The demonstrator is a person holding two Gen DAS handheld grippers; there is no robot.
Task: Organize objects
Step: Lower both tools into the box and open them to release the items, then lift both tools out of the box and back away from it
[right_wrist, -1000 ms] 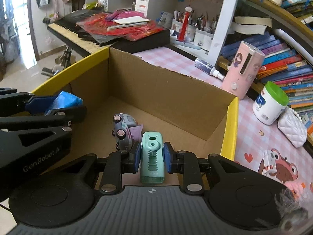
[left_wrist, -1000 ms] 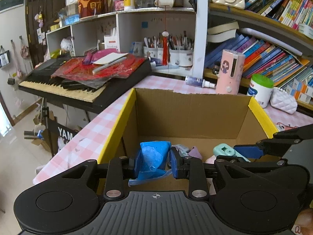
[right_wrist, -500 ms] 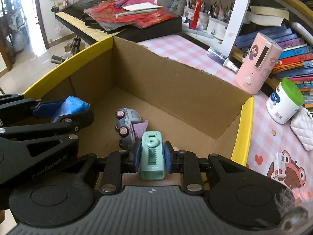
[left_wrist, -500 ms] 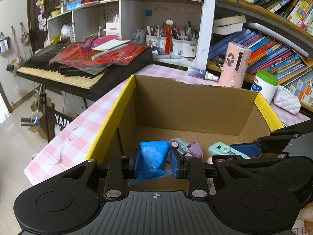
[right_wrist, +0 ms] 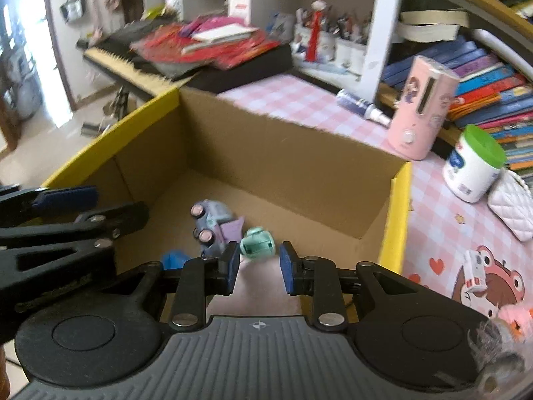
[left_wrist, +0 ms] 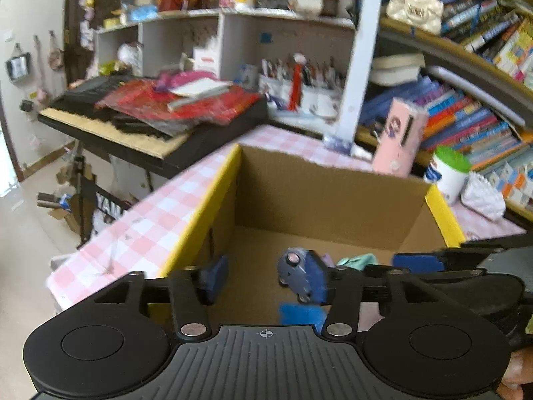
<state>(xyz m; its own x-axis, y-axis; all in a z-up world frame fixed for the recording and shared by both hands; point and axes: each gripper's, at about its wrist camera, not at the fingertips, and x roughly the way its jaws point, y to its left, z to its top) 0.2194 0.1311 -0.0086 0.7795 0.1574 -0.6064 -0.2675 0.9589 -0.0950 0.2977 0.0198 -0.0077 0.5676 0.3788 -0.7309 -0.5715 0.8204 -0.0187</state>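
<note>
An open cardboard box [left_wrist: 200,213] [right_wrist: 110,143] with yellow rims stands on the pink checked table. My left gripper [left_wrist: 266,278] [right_wrist: 96,205] hovers over its left part, jaws opening with nothing between them. A crumpled blue piece [left_wrist: 301,315] [right_wrist: 175,259] lies on the box floor below it. My right gripper [right_wrist: 260,268] is also opening. The mint green clip-like thing [right_wrist: 258,245] [left_wrist: 358,260] sits free just beyond its pads, blurred, beside a grey-purple toy car [right_wrist: 211,225] [left_wrist: 294,275] that lies on its side.
Right of the box stand a pink cylinder [right_wrist: 421,110], a white jar with a green lid [right_wrist: 473,166] and a white quilted purse [right_wrist: 513,203]. A small carton [right_wrist: 474,275] lies on the cloth. A keyboard piled with red papers [left_wrist: 150,116] and bookshelves stand behind.
Both grippers opened. The blue piece dropped from the left jaws to the box floor. The mint thing slipped out of the right jaws and lies ahead of them.
</note>
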